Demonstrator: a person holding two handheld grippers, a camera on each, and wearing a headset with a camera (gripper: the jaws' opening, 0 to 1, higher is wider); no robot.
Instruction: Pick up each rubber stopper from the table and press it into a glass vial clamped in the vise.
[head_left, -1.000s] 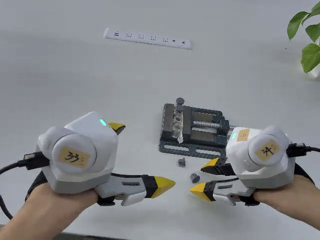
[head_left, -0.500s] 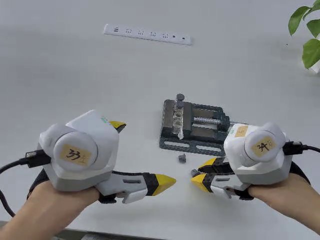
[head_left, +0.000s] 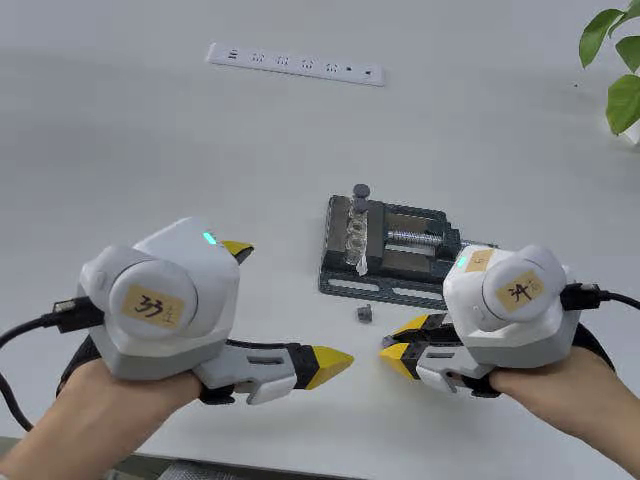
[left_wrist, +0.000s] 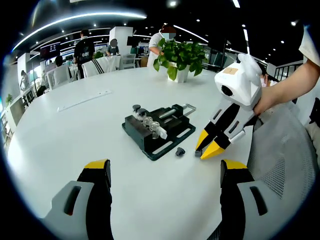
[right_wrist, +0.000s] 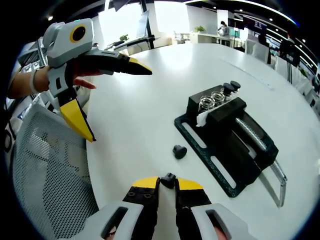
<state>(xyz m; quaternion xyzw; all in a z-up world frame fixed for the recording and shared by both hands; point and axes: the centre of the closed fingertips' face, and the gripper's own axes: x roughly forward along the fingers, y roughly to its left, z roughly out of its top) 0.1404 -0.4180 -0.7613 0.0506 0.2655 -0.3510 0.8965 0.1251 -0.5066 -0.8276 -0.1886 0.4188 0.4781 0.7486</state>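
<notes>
Right gripper (right_wrist: 168, 184) clenched on a small dark rubber stopper, the held stopper (right_wrist: 168, 178), which is pinched at the very tips of the yellow pads. It sits low over the white desk (head_left: 150, 150), near the front edge of the vise (right_wrist: 240, 145). Whether it has cleared the surface cannot be told.

A second piece, the loose stopper (right_wrist: 179, 151), lies on the desk between the gripper tips and the vise base, apart from both. The vise clamps a row of glass vials (right_wrist: 209, 103) upright. The two nearer ones look open-mouthed, and the two farther ones appear to be capped in dark rubber.

Left gripper (left_wrist: 165, 167) is released, with its jaws spread wide and nothing between them. It hangs over bare desk, well to the left of the vise.

Handling, as a judgement:
- **Stopper:** it is likely very light, soft and somewhat compressible, and grippy rather than slippery. Because it is so small, it can twist or roll between the tips if squeezed off-centre.
- **Hold:** the best grip is probably across the sides of the wider head, leaving the narrower plug end exposed and pointing toward a vial mouth.
- **Grip force:** a moderate squeeze should suffice, since a hard one would deform the rubber and may squirt it out.
- **Vials:** they are thin, rigid and fragile. The press should run straight along a vial's axis, because a sideways push could chip a rim or tilt the glass in the clamp.
</notes>
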